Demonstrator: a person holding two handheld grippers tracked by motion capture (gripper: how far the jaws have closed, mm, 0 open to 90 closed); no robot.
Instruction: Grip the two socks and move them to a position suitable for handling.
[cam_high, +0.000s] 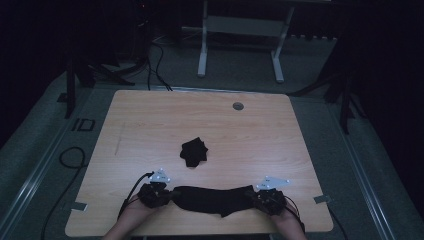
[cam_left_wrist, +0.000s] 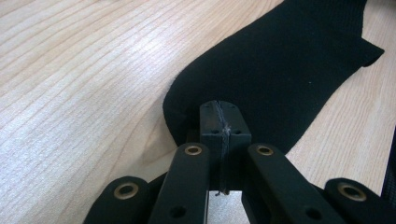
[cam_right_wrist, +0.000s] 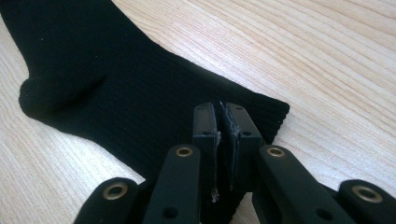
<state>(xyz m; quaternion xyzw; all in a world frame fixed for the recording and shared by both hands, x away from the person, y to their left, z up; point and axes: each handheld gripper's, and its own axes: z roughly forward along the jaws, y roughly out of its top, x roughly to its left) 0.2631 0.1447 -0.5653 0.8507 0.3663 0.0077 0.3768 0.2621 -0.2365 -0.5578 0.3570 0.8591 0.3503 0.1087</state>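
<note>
A light wooden table (cam_high: 150, 115) with a smooth, striped grain sits in a dim room. Near the front edge of the table lies a long black knitted sock (cam_high: 210, 199), stretched out flat from left to right.

On the left, the person's left hand (cam_high: 131, 216) holds the left gripper (cam_high: 170, 194). A black cable (cam_high: 134, 189) trails from it. In the left gripper view, its two black jaws are pressed tight together on the rounded toe end of the long sock (cam_left_wrist: 280, 70). A thin bit of thread shows in the seam between the jaws. The sock runs away from the jaws and up to the right, lying flat on the wood.

In the middle of the table, well apart from the long sock and farther from the person, sits a small black crumpled sock (cam_high: 193, 152), bunched up in a little heap.

Farther back on the table there is a small round grey cap (cam_high: 238, 106) set into the wood.

On the right, the person's right hand (cam_high: 287, 219) holds the right gripper (cam_high: 256, 195). In the right gripper view, its two black jaws are pinching the ribbed open cuff end of the long sock (cam_right_wrist: 140, 93). The heel bump of the sock shows at the left of that view.

Behind the table, on the grey floor (cam_high: 320, 55), stands a white metal frame (cam_high: 240, 30).
</note>
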